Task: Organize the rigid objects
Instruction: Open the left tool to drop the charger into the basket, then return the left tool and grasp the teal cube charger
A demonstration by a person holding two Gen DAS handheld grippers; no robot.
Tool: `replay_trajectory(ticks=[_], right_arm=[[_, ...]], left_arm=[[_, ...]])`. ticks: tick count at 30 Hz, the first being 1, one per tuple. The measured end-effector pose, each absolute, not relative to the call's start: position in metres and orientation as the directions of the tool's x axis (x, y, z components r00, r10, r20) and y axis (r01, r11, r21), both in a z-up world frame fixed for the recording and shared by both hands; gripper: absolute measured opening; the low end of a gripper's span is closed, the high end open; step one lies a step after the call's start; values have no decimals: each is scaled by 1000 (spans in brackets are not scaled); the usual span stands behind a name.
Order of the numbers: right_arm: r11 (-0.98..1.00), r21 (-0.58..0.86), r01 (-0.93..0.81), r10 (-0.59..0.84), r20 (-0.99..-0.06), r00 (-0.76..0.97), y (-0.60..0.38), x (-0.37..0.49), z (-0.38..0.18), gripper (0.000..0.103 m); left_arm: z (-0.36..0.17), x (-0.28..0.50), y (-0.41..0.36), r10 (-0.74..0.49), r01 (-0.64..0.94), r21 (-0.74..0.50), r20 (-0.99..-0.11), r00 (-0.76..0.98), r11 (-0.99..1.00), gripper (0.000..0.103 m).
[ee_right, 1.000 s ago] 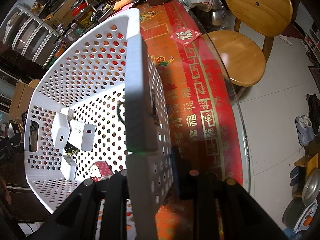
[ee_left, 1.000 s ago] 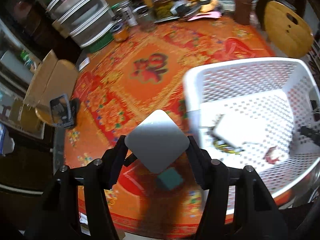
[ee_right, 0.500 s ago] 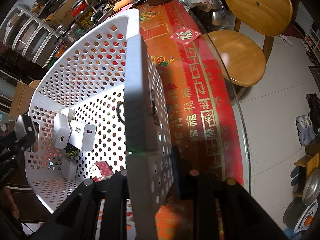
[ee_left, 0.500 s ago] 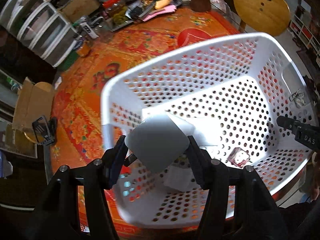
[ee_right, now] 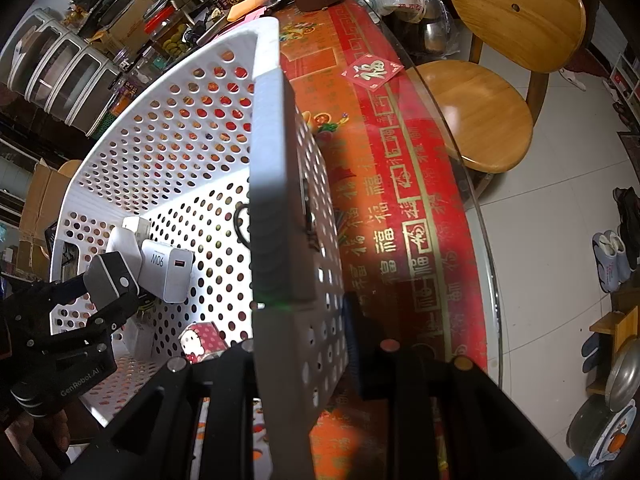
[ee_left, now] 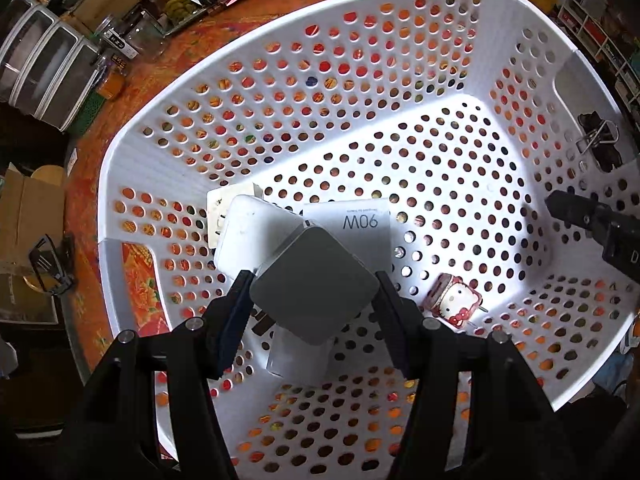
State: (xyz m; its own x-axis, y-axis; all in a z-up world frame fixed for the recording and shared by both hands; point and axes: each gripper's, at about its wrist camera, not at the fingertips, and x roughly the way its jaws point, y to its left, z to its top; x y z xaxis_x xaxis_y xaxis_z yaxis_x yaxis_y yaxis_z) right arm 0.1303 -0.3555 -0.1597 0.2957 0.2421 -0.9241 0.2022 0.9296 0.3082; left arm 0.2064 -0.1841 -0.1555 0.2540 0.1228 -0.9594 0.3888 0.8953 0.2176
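Observation:
My left gripper (ee_left: pixel 314 280) is shut on a grey square adapter block (ee_left: pixel 316 300) and holds it low inside the white perforated basket (ee_left: pixel 360 80). Just beneath the block lie a white 90W charger (ee_left: pixel 356 224), a white plug adapter (ee_left: pixel 248 232) and a small Hello Kitty item (ee_left: pixel 456 304). In the right wrist view the left gripper (ee_right: pixel 108 284) and its grey block (ee_right: pixel 102 276) show at the basket's far side. My right gripper (ee_right: pixel 296 320) is shut on the basket's rim (ee_right: pixel 272 160), one finger inside the wall and one outside.
A black binder clip (ee_left: pixel 600 140) hangs on the basket wall near the right gripper (ee_left: pixel 592 220). Jars (ee_left: pixel 176 0) and plastic drawers (ee_left: pixel 44 68) crowd the back of the red tablecloth (ee_right: pixel 380 160). A wooden chair (ee_right: pixel 480 120) stands past the glass table edge.
The left gripper carried the grey block from above the tablecloth over the rim and down into the basket, close to the chargers. The right gripper stayed put on the rim.

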Motion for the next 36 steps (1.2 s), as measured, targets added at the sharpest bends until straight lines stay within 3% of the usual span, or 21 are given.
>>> replay_trajectory(ticks=[2, 4, 6, 15, 20, 24, 29, 33, 36], right_arm=[[930, 308, 200, 242, -924, 296, -356, 130, -160, 23], [930, 308, 199, 243, -924, 296, -356, 130, -160, 23], [931, 308, 198, 242, -924, 296, -355, 131, -159, 23], [932, 307, 195, 243, -924, 295, -354, 131, -159, 24], [934, 304, 189, 242, -925, 293, -353, 131, -160, 23], [935, 303, 186, 242, -925, 292, -352, 132, -160, 24], [936, 300, 182, 241, -926, 290, -351, 132, -159, 23], [938, 298, 180, 240, -928, 287, -351, 133, -160, 24], [938, 297, 179, 240, -928, 284, -351, 133, -160, 24]], left_arm=[[-155, 205, -183, 116, 390, 215, -958, 263, 895, 69], [-153, 204, -184, 122, 389, 229, -952, 281, 893, 87], [-147, 200, -184, 130, 390, 248, -944, 305, 887, 90], [-102, 181, -156, 66, 361, 213, -923, 379, 908, 91], [-61, 165, -97, 42, 297, 183, -904, 425, 937, 91], [-44, 158, -27, 102, 194, 209, -886, 452, 958, 96], [-69, 157, 47, 134, 101, 189, -905, 404, 977, 96], [-107, 155, 63, -17, 141, 38, -929, 370, 989, 96], [-142, 154, 63, -37, 159, 15, -948, 317, 987, 95]])
